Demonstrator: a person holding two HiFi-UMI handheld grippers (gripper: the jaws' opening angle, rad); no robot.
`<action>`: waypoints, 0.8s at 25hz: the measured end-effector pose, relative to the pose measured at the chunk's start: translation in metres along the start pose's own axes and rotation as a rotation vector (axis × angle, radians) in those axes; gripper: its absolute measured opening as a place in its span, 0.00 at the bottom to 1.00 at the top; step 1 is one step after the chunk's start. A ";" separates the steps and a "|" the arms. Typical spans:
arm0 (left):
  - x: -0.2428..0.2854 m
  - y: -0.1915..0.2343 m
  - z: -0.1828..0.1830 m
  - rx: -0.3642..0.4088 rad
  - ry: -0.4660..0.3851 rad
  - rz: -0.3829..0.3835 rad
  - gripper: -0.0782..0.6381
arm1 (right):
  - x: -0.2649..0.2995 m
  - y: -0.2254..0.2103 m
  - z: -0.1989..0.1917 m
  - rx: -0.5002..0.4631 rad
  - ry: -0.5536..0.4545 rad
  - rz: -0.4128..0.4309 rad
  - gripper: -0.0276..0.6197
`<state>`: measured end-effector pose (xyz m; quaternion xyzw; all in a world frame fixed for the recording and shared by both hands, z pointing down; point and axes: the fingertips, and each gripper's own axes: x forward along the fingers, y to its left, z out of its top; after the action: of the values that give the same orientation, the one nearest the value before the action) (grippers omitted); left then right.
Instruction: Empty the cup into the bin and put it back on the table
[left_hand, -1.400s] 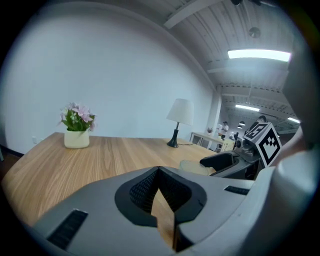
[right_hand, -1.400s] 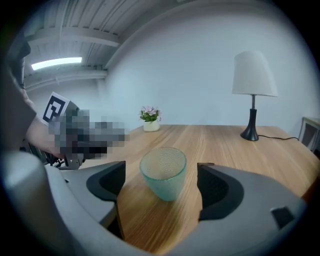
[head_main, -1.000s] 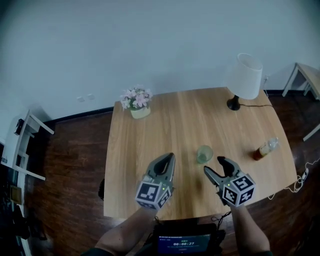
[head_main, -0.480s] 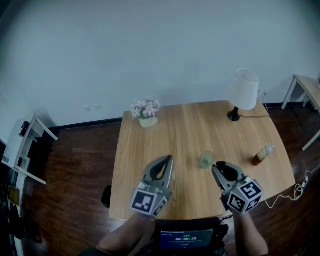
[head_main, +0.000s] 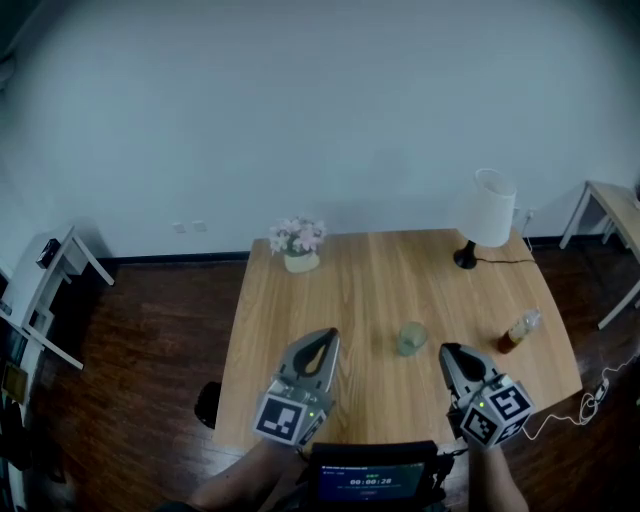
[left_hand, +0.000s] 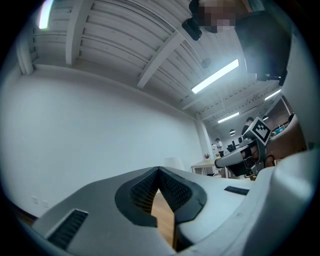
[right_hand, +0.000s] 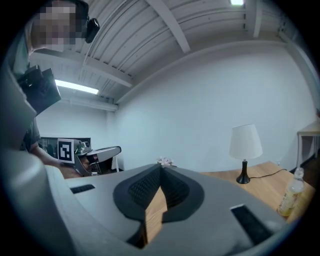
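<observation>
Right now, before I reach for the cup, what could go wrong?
The right tongs are shut and empty; reaching in like that could tip the cup instead of gripping it. The bottle stands to the cup's right and could get bumped. No bin is in view.
</observation>
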<state>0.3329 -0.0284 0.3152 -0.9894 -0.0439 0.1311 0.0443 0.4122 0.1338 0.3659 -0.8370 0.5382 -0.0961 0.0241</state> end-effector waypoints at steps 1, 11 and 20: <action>-0.001 0.000 -0.001 -0.011 0.008 0.001 0.10 | -0.001 0.001 0.000 0.002 0.001 -0.001 0.04; -0.009 0.002 0.005 -0.019 0.016 -0.005 0.10 | -0.002 0.002 0.005 0.010 -0.001 -0.025 0.04; -0.015 -0.001 0.005 -0.039 0.018 -0.009 0.10 | -0.004 0.007 0.001 0.005 0.012 -0.019 0.04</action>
<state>0.3170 -0.0283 0.3143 -0.9910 -0.0507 0.1213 0.0258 0.4041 0.1344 0.3634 -0.8413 0.5302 -0.1029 0.0219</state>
